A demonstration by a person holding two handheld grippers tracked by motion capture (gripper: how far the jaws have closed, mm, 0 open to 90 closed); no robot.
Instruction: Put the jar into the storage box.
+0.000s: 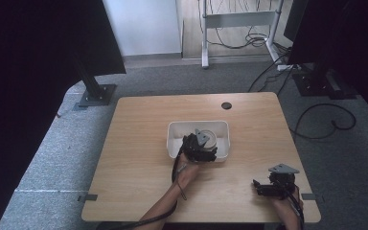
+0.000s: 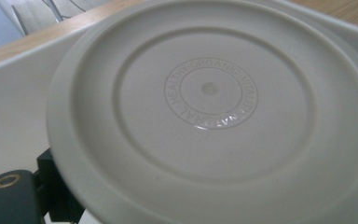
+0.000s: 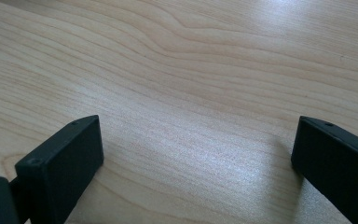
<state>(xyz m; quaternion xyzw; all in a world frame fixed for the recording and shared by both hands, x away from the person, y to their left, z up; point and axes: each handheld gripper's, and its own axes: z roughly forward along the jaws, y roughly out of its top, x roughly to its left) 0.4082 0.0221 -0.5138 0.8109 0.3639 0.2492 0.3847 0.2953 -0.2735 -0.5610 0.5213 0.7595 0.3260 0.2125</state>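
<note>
A round beige plate [image 2: 205, 116] with an embossed ring of letters on its underside stands tilted, close to the lens, in the left gripper view. From above, the plate [image 1: 210, 138] lies inside a white rectangular bin [image 1: 172, 138] at the table's centre. My left gripper [image 1: 202, 144] reaches into the bin and is shut on the plate's rim; one black finger [image 2: 51, 184] shows under the plate's edge, the other is hidden. My right gripper [image 1: 257, 186] rests near the front right corner. Its jaws [image 3: 198, 140] stand wide open over bare wood with nothing between them.
The wooden table [image 1: 139, 167] has a dark round hole [image 1: 226, 105] near its far edge. A black stand base [image 1: 97, 94] sits on the carpet at the far left. Cables [image 1: 326, 122] trail on the floor to the right, and a white desk frame [image 1: 239, 19] stands behind.
</note>
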